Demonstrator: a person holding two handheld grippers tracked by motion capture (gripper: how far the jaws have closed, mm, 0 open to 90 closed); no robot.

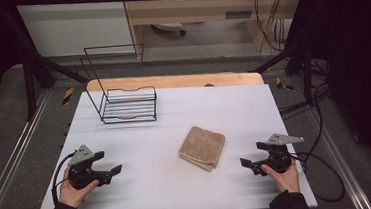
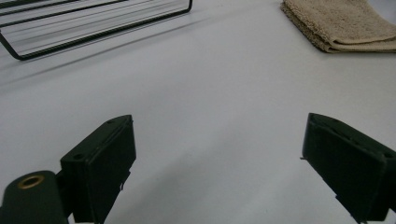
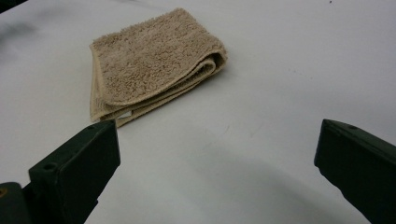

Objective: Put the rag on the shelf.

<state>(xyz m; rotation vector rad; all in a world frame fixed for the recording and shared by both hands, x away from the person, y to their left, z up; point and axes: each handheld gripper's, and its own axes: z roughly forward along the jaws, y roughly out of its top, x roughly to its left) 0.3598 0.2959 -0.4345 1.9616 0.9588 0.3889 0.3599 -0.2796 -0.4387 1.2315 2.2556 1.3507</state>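
While both claws, left claw [image 1: 109,173] and right claw [image 1: 249,166], gape empty, one folded towel [image 1: 202,147] and one wire rack [image 1: 128,105] share the table [image 1: 175,130]

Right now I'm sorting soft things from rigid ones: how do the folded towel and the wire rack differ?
The towel is tan, soft terry folded flat in layers; the wire rack is black, thin metal rods, open and see-through. The towel lies low near the table's middle, between the grippers; the rack stands tall at the far left with an upright back frame. Both rest on the white table, untouched.
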